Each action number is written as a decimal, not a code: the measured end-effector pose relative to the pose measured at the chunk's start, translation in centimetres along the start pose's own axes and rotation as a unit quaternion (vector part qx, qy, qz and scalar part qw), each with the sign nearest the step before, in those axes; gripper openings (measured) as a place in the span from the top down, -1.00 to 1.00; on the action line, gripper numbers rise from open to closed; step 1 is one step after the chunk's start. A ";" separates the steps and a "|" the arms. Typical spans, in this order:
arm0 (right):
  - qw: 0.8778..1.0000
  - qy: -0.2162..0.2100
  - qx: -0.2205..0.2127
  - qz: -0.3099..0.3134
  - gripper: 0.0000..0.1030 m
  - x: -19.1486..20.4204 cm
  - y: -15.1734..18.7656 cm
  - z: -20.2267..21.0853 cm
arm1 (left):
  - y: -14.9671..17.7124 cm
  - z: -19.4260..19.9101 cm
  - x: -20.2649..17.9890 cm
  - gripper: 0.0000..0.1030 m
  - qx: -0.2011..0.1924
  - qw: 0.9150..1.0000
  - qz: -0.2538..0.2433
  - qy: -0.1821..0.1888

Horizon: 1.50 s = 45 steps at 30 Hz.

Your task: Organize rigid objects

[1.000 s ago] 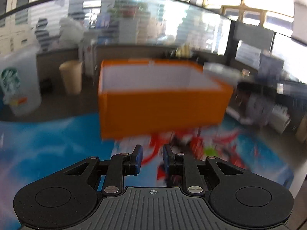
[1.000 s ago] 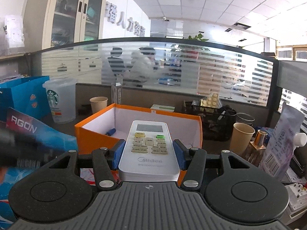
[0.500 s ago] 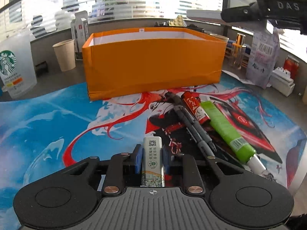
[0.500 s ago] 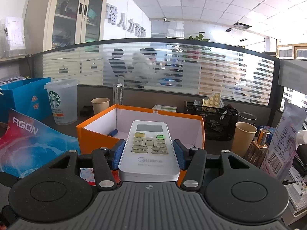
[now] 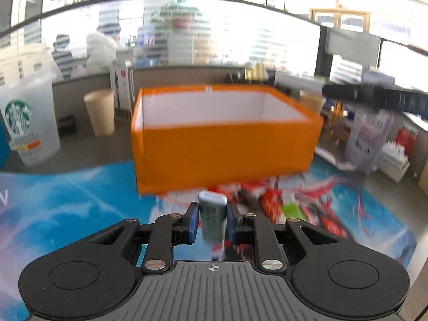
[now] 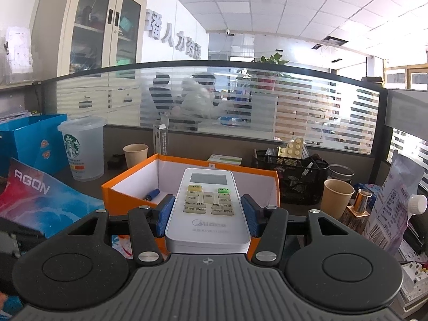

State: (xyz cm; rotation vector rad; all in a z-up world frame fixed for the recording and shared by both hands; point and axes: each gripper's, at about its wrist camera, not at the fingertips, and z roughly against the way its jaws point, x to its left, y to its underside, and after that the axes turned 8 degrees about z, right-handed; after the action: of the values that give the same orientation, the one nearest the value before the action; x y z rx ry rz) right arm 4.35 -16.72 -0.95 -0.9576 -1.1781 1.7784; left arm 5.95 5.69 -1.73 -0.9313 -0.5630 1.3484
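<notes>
My left gripper (image 5: 212, 220) is shut on a small grey-green tin (image 5: 212, 218) and holds it above the printed mat, short of the orange box (image 5: 224, 149). The view is motion-blurred. My right gripper (image 6: 208, 212) is shut on a white Midea remote control (image 6: 208, 208), held level in front of the orange box (image 6: 125, 190). A small blue item (image 6: 152, 194) lies inside the box at its left.
A red tube (image 5: 270, 206) and a green tube (image 5: 291, 210) lie on the mat (image 5: 67, 195) right of the left gripper. A Starbucks cup (image 6: 81, 152), paper cups (image 6: 335, 199), a black mesh organizer (image 6: 299, 176) and a blue bag (image 6: 32, 139) ring the box.
My left gripper closed on the small tin on the mat, then lifted it and tilted up toward the orange box. My right gripper has stayed still with the remote.
</notes>
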 end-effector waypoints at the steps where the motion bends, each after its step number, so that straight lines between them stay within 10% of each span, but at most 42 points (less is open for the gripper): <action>1: 1.000 0.001 -0.001 0.000 0.02 -0.1 -0.1 0.0 | -0.5 0.2 -0.1 0.63 -0.008 1.000 0.000 0.001; 13: 1.000 0.002 -0.012 -0.007 0.02 -0.8 -0.7 -0.5 | -4.3 0.4 -0.9 0.79 -0.051 0.999 0.003 0.012; 21: 1.000 -0.003 -0.008 -0.012 0.02 -0.9 -0.7 -0.9 | 0.0 -3.7 0.6 0.76 0.036 0.999 0.038 -0.014; 28: 1.000 -0.007 -0.003 -0.022 0.02 -1.0 0.1 -1.3 | 1.3 -6.8 0.1 0.11 0.053 0.997 0.044 -0.038; 32: 1.000 -0.004 -0.001 -0.027 0.02 -1.4 0.4 -1.3 | 1.9 -7.6 -0.1 0.60 0.046 0.998 0.021 -0.040; 45: 1.000 -0.005 -0.008 -0.027 0.02 -1.8 0.0 -1.3 | -1.8 -3.5 -0.5 0.60 -0.012 0.999 0.028 -0.018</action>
State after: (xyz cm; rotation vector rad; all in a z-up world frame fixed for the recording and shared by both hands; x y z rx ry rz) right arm 6.27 -17.84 -1.06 -0.9183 -1.2155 1.7359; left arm 9.70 4.43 -2.11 -0.9493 -0.5856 1.4149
